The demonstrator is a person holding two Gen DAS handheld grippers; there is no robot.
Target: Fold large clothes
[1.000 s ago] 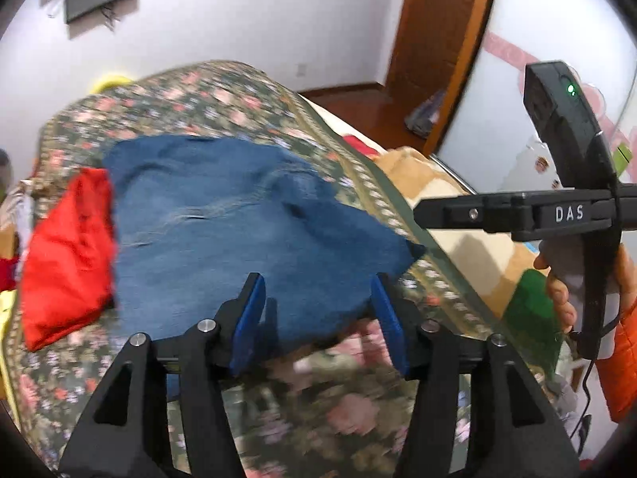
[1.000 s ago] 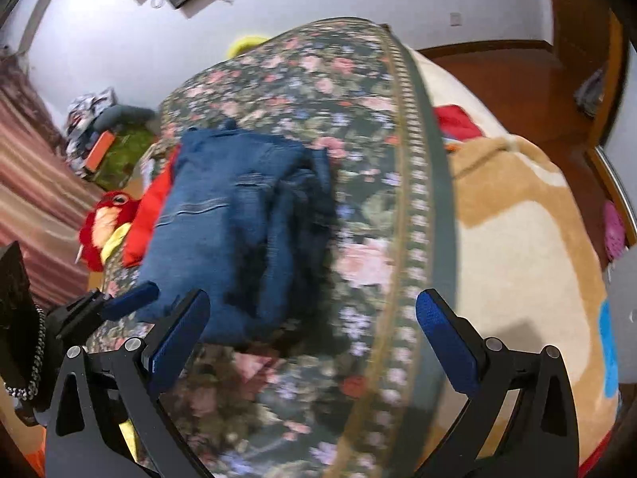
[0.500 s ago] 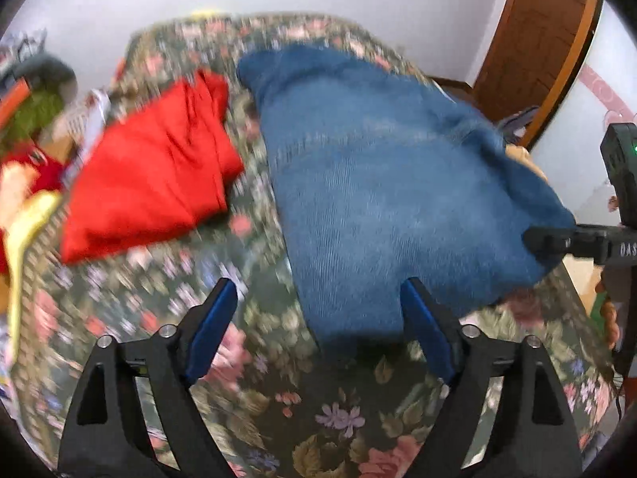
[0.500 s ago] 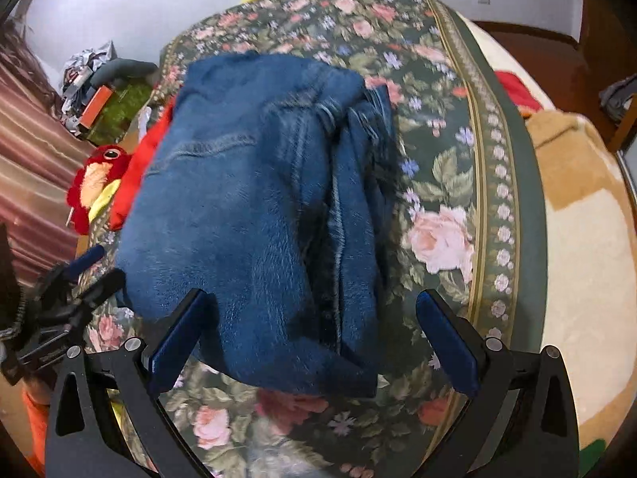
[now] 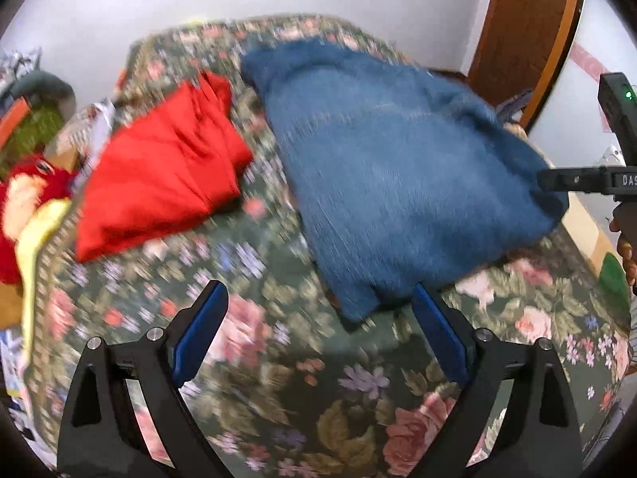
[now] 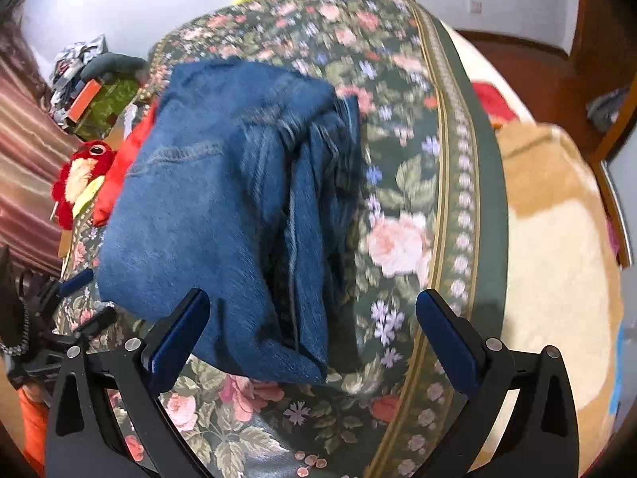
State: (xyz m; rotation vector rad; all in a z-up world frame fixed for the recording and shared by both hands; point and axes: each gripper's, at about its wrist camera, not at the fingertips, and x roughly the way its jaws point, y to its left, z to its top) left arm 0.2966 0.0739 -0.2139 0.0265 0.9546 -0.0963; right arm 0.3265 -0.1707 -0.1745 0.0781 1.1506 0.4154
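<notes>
Folded blue jeans (image 5: 398, 175) lie in a thick stack on the floral bedspread (image 5: 302, 390); they also show in the right wrist view (image 6: 223, 207). My left gripper (image 5: 318, 334) is open and empty, just short of the jeans' near edge. My right gripper (image 6: 310, 334) is open and empty, its fingers either side of the jeans' near folded end, not touching. The right gripper's body shows at the right edge of the left wrist view (image 5: 597, 179). The left gripper shows at the left of the right wrist view (image 6: 79, 298).
A folded red garment (image 5: 167, 171) lies left of the jeans. A red and yellow plush toy (image 6: 79, 175) sits at the bed's left edge. A tan and cream blanket (image 6: 557, 259) lies right of the bedspread. A brown door (image 5: 517, 28) stands behind.
The left gripper let go of the jeans' edge, opened wide and pulled back and left. The right gripper came close to the jeans' folded end. The jeans stayed folded.
</notes>
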